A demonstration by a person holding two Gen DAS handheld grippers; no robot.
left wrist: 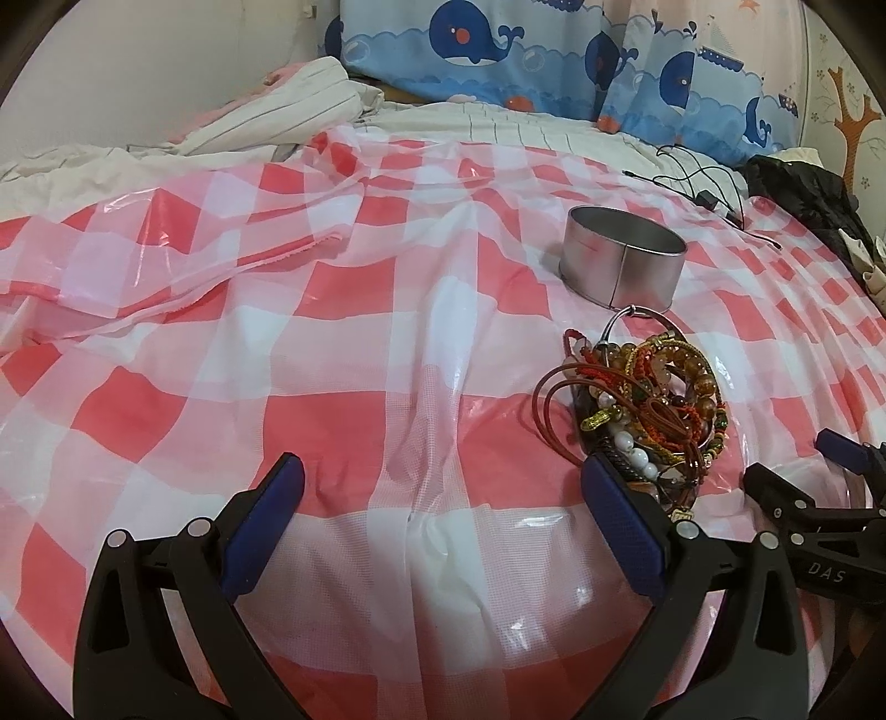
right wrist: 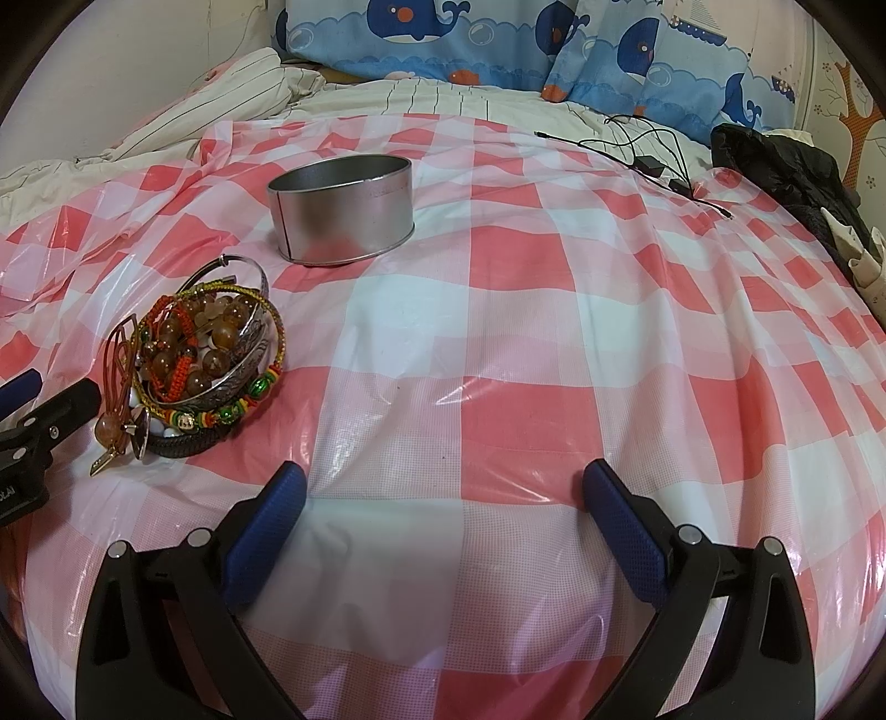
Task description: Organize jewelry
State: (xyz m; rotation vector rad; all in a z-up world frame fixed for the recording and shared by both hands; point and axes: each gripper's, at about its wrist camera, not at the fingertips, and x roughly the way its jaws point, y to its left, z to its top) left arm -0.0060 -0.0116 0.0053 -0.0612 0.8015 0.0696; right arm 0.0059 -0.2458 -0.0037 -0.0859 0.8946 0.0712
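Note:
A tangled pile of bracelets (left wrist: 648, 399), with amber beads, red cords and a silver bangle, lies on the red-and-white checked plastic sheet (left wrist: 343, 343). It also shows at the left in the right wrist view (right wrist: 205, 360). A round open metal tin (left wrist: 623, 255) stands just behind the pile; it also shows in the right wrist view (right wrist: 343, 207). My left gripper (left wrist: 443, 476) is open and empty, its right finger close beside the pile. My right gripper (right wrist: 443, 482) is open and empty, to the right of the pile.
Blue whale-print pillows (right wrist: 498, 44) and striped white bedding (right wrist: 232, 105) lie at the back. A black cable with a small box (right wrist: 648, 160) and a dark garment (right wrist: 786, 166) sit at the back right. The sheet is wrinkled at the left.

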